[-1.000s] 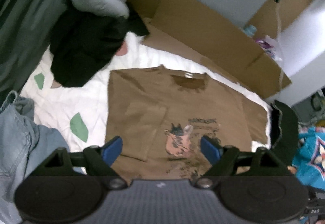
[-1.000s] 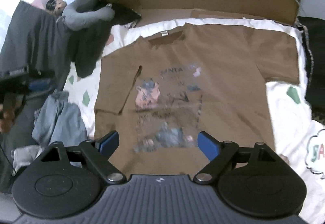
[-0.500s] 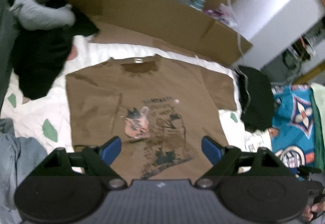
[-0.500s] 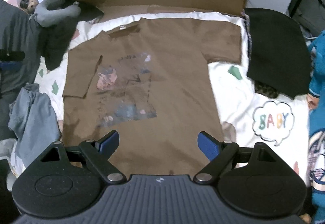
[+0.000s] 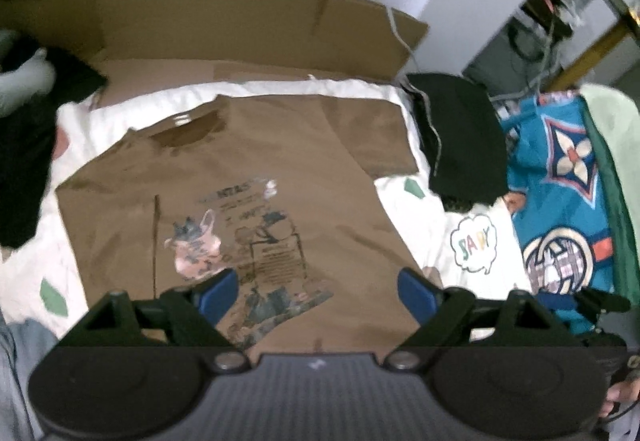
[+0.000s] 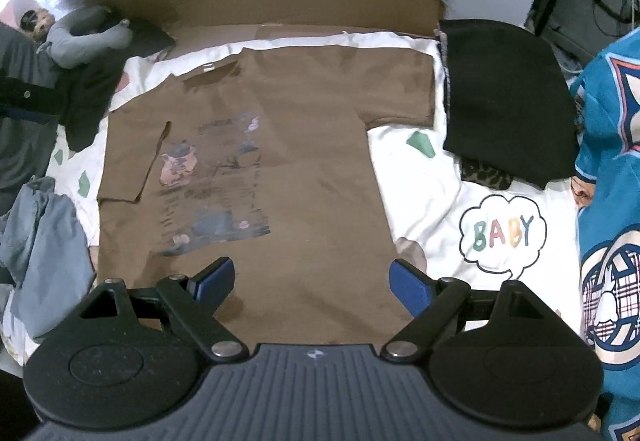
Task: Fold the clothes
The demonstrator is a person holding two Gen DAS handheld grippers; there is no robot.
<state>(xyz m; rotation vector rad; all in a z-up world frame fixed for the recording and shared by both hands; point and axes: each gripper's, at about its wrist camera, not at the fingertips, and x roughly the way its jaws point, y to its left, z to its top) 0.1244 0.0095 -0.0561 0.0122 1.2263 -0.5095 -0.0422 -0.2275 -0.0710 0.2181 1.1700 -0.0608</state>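
Brown t-shirt (image 6: 256,169) is lying flat, print side up, on the white sheet (image 6: 432,193) of the bed, straight ahead of both grippers. One sleeve is already tucked in over the chest on the far left side; the other sleeve (image 6: 396,89) is still spread out, ahead and to the right.

Left gripper (image 5: 318,291) and right gripper (image 6: 311,283) are both wide open, holding nothing, hovering over the bottom hem.

My guess for the next bit: fold that right sleeve in. I'd pinch its outer edge at the shoulder end and the hem side together, lift just enough to clear, then lay it over so the edge runs parallel to the left fold. Pull slack out first or it'll wrinkle.

Count: one brown shirt, two grippers, one black garment (image 6: 504,97) off to the right, one bluish denim piece (image 6: 44,249) to the left, one teal blanket (image 6: 608,225) far right.
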